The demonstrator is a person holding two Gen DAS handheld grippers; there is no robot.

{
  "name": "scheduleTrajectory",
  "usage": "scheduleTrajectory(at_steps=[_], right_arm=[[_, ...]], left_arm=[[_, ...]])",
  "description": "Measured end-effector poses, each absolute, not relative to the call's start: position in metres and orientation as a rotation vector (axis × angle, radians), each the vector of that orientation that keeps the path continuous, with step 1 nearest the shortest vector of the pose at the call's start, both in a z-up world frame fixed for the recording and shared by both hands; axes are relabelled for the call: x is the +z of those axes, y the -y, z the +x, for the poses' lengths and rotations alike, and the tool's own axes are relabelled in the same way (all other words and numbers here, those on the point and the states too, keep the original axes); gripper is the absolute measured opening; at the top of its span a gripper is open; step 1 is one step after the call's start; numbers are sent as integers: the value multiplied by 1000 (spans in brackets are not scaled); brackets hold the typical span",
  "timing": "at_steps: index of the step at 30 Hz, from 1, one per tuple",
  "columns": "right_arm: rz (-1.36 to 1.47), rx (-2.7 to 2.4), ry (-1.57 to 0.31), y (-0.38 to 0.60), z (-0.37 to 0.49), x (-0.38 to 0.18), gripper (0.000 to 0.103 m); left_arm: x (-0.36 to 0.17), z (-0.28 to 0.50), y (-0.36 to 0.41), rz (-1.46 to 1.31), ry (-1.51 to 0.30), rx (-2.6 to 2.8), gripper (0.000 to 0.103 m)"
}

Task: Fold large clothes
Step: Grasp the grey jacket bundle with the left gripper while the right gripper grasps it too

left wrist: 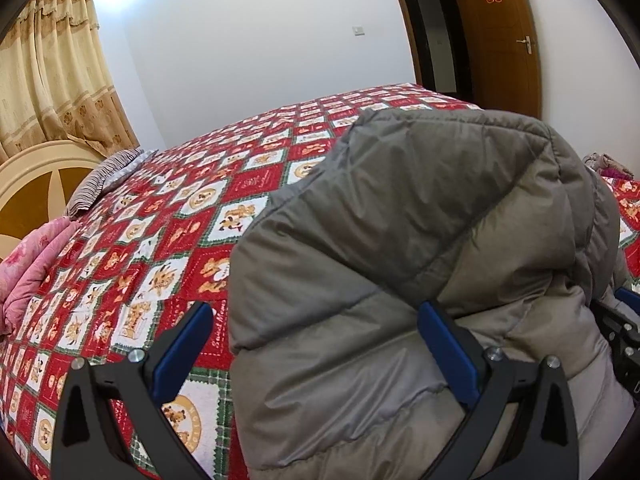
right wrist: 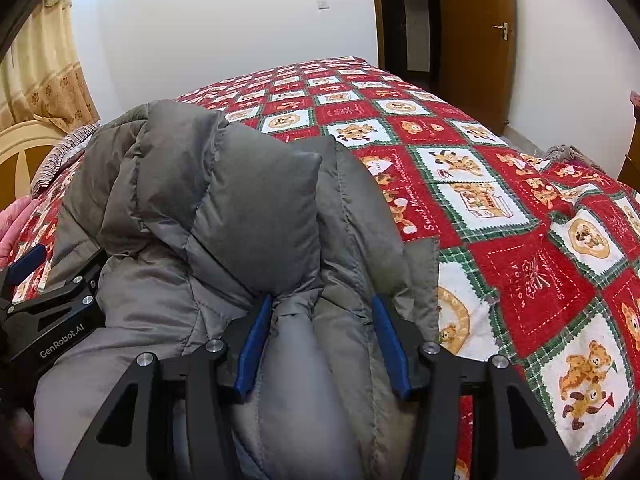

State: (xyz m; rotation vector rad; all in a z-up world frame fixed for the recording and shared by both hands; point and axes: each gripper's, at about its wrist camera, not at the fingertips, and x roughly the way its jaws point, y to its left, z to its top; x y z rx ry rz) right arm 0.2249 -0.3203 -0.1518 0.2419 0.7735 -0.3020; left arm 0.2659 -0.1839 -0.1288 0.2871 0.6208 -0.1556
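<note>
A grey puffer jacket point(left wrist: 400, 220) point(right wrist: 240, 200) lies bunched and partly folded on the bed's red patchwork quilt point(left wrist: 160, 240) point(right wrist: 520, 240). In the left wrist view my left gripper point(left wrist: 316, 332) stands wide open over the jacket's left edge. Its left finger hangs above the quilt and its right finger rests on the jacket. In the right wrist view my right gripper point(right wrist: 322, 340) has a thick padded fold of the jacket filling the gap between its blue pads point(right wrist: 256, 340). The left gripper also shows at that view's left edge, against the jacket.
A pink blanket point(left wrist: 32, 264) and a striped pillow point(left wrist: 100, 180) lie by the cream headboard point(left wrist: 32, 184). A small heap of clothes point(right wrist: 568, 156) sits at the bed's right edge. A wooden door point(left wrist: 492, 40) and a white wall stand behind the bed.
</note>
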Motion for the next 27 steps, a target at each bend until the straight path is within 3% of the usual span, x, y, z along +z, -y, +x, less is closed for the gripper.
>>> scheduleTrajectory(at_steps=[20, 23, 27], right_arm=[[300, -255, -778, 333, 226, -156, 62], [376, -212, -765, 344, 213, -151, 70], [448, -209, -781, 353, 204, -158, 88]], left_arm=[[-130, 263, 166, 224, -687, -223, 103], [-127, 252, 149, 170, -724, -271, 103], [-129, 244, 145, 126, -753, -308, 103]])
